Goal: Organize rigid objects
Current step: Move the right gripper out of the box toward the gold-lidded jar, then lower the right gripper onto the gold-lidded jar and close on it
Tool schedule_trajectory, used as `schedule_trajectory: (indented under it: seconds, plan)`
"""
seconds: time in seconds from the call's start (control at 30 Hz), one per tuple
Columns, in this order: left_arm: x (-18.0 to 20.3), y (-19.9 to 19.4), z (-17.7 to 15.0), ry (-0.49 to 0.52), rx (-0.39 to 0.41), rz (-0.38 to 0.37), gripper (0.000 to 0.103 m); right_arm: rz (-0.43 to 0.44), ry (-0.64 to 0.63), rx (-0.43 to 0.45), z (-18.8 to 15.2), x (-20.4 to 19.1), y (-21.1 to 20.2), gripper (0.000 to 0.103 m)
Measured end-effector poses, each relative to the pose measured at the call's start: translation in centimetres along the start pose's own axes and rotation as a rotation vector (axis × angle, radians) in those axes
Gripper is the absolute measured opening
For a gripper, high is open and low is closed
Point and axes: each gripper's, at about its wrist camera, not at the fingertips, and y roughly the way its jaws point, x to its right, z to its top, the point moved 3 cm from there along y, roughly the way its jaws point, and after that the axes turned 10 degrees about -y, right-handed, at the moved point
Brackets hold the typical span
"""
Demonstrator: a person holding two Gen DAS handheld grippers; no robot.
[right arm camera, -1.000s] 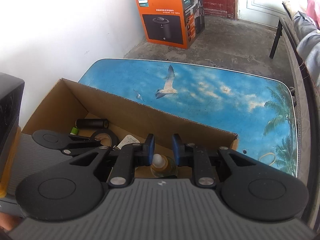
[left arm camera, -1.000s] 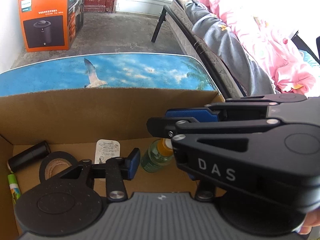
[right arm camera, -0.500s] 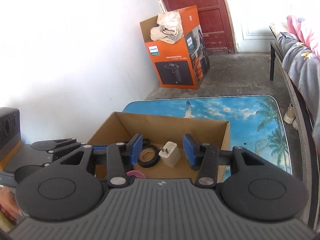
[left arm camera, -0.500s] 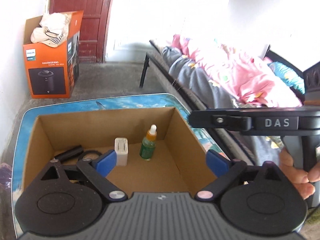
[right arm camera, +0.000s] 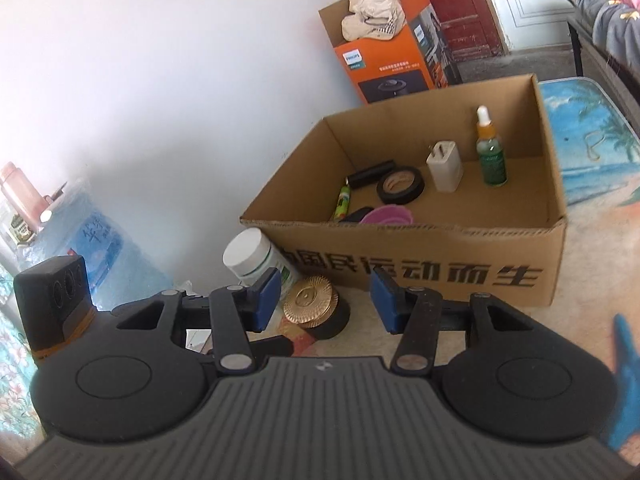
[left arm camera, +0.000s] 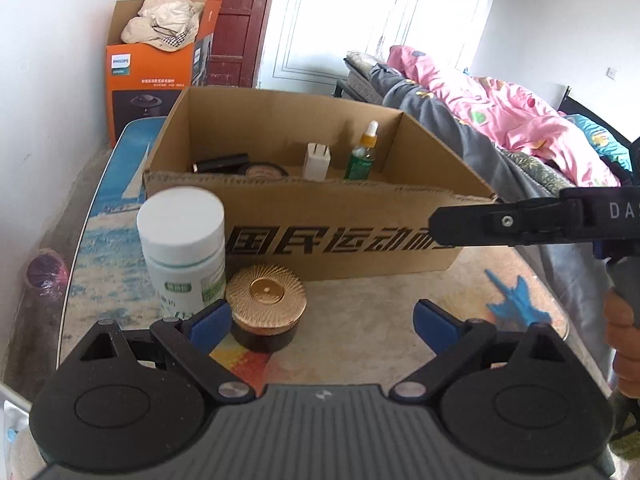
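Both grippers are empty, left gripper [left arm camera: 322, 320] with fingers wide, right gripper [right arm camera: 326, 300] half open, before the box [right arm camera: 420, 256]; a white bottle [left arm camera: 182, 240] and gold-lidded jar [left arm camera: 266, 308] sit at its front-left corner.

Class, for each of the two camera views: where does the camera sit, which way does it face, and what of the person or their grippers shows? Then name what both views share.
Left wrist: sits on the left gripper, looking forward and down over the table at the box; its own open fingers, the right gripper's side and a hand show.
Right wrist: sits on the right gripper, facing the box from its right; its own open fingers and part of the left gripper show.
Shared: box, white jar, gold-lidded jar, dropper bottle, orange carton.
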Motion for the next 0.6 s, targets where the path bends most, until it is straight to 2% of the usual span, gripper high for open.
schedule_trajectory:
  seconds: [0.2, 0.33, 0.6]
  plan:
    - [-1.5, 2.7, -1.5, 0.018, 0.017, 0.055, 0.098, -0.002, -0.008, -0.083, -0.9, -1.0, 7.1, 0.047]
    - [-2.0, 3.9, -1.7, 0.024, 0.019, 0.051, 0.095, -0.021, -0.022, -0.121, -0.6, -0.9, 10.5, 0.042]
    - [-2.2, 4.8, -1.8, 0.029, 0.021, 0.029, 0.091, 0.029, -0.020, -0.150, 0.1, -0.8, 12.7, 0.039]
